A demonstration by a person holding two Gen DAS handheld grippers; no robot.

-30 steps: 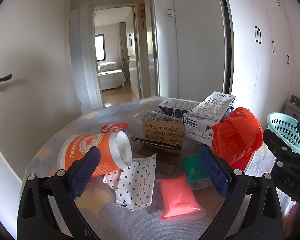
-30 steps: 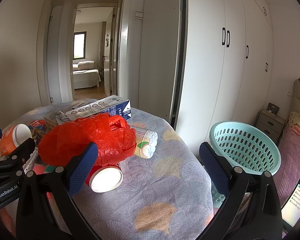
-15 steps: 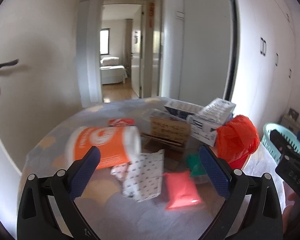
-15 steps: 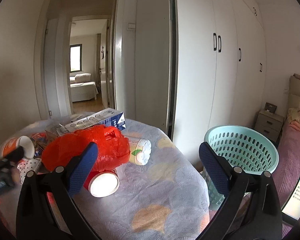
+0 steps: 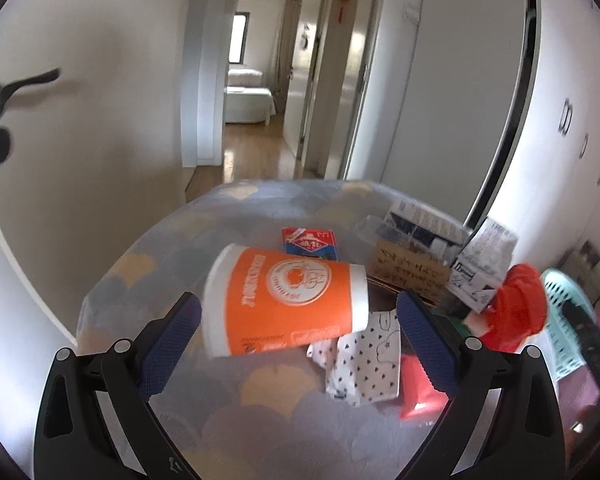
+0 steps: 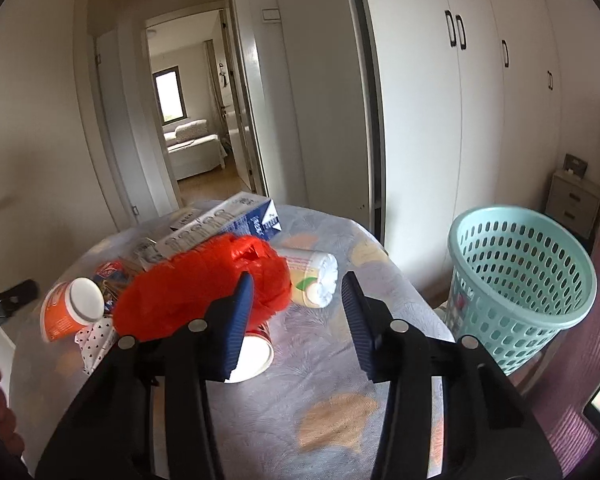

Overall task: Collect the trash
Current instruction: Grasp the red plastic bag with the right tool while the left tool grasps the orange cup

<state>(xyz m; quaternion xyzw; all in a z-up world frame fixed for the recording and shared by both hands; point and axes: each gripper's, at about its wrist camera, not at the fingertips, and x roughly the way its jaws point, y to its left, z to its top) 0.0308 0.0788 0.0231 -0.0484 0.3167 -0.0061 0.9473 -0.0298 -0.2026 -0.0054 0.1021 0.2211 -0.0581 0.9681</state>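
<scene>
The job has hardly started. All the trash is on the tabletop (image 6: 340,420), and the basket looks empty through its holes, though its inside is hidden.

The green basket (image 6: 524,280) is the biggest thing and the place where the trash should go. It stands on the floor just beside the tabletop. Everything else is on the far side of the tabletop from the basket, in one messy pile.

The red plastic bag (image 6: 188,292) is the biggest piece in the pile. It lies on top of a white cup (image 6: 252,356) that is on its side. Behind the bag, farther from the basket, are the blue and white carton (image 6: 220,228) and a brown cardboard piece (image 5: 408,268).

The orange cup (image 5: 288,300) lies on its side at the end of the pile farthest from the basket. Between the bag and the basket lies a small yellow and white bottle (image 6: 312,280), also on its side, the closest piece to the basket.

The small bits are the dotted paper (image 5: 364,356), the pink packet (image 5: 420,384) and a little red and blue pack (image 5: 310,242).

The left tongs (image 5: 298,344) are wide open, and the orange cup sits right in front of them, not touched. The right tongs (image 6: 298,320) have just been closing, with a gap left and nothing between them. They point near the bag and the bottle.

So every piece must be picked up and dropped in the basket.
</scene>
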